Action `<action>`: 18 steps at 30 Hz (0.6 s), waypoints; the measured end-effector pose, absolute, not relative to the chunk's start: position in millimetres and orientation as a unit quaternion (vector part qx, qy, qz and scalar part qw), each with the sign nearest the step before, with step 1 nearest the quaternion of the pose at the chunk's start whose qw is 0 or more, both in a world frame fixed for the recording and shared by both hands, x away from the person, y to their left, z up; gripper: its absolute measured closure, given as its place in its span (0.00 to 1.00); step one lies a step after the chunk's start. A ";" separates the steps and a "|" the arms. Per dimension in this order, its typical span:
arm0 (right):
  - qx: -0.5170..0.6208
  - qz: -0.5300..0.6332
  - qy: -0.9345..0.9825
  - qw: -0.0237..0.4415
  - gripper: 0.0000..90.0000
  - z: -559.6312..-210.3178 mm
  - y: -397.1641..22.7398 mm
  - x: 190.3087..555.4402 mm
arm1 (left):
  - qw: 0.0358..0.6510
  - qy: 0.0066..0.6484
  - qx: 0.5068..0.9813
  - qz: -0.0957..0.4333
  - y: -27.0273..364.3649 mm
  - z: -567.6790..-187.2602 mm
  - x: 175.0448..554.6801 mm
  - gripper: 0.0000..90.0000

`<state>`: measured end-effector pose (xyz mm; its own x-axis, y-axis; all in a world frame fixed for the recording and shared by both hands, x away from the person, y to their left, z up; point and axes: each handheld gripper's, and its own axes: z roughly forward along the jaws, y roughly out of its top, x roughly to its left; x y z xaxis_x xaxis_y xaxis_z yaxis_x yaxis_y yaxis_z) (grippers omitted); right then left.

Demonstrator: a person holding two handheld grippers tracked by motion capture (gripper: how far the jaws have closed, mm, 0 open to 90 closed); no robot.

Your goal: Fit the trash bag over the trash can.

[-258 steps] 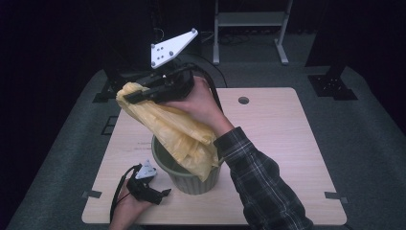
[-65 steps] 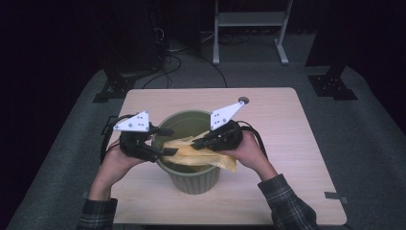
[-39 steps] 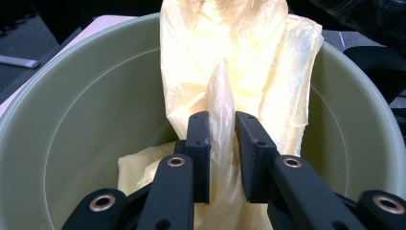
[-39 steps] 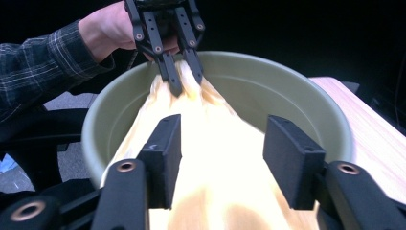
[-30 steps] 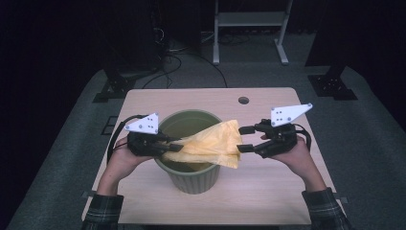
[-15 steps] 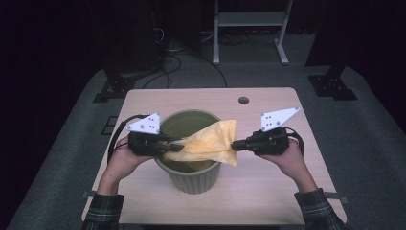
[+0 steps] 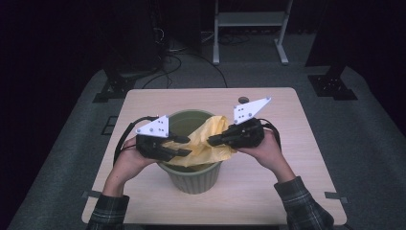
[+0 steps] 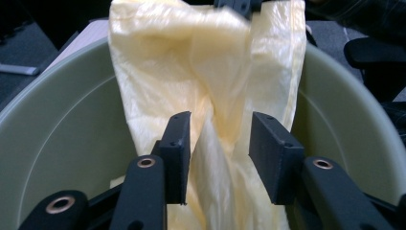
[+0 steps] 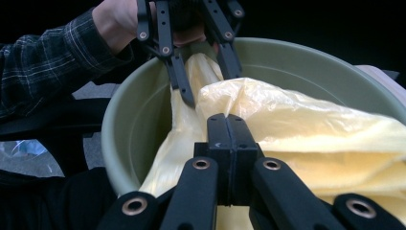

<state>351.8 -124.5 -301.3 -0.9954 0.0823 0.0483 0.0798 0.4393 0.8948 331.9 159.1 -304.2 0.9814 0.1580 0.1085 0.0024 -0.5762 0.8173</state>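
The left tongs point(image 7: 184, 146) sit over the near-left rim of the bin point(image 7: 191, 179), their jaws spread apart with a fold of the yellow bag point(image 7: 208, 143) running loosely between them; in the left gripper view the two flat black pads point(image 8: 178, 153) stand clear of the plastic on either side. The bag stretches across the mouth of the bin from those tongs towards the right tongs point(image 7: 214, 139), which are pressed together and pinch a bunched edge of the plastic just above the right part of the rim. The bag is thin, pale yellow, slightly see-through film, creased and twisted into long folds, with part of it hanging down inside the bin. The bin is round, olive green and smooth-walled, wider at the top than at its base, and it stands near the front middle of the surface point(image 7: 287, 110), a light wood-grain top with rounded corners. Left of the bin a narrow strip of bare surface runs to the edge; behind the bin and to its right there is much more open room, with a small dark round insert point(image 7: 243, 100) near the back edge. Plaid sleeves point(image 7: 301, 206) come in from the front edge on both sides. Beyond the surface lies grey carpet point(image 7: 364, 143), with cables behind it.
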 end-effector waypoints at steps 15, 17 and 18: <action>0.026 0.539 0.842 -0.015 0.84 -296.4 -102.0 350.2 | 0.467 0.068 0.880 0.059 155.0 -304.5 335.5 0.98; 0.032 0.544 0.839 -0.013 0.82 -296.7 -111.5 350.5 | 0.470 0.070 0.878 0.062 156.2 -305.2 335.7 0.98; 0.035 0.544 0.838 -0.012 0.80 -296.6 -115.2 350.5 | 0.468 0.071 0.879 0.062 156.5 -305.6 335.8 0.98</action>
<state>350.5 -115.2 -296.6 -0.9973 0.0463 0.0576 0.0715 0.4047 0.9117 335.8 156.5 -305.6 0.9824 0.1821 0.0428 0.0660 -0.5512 0.8318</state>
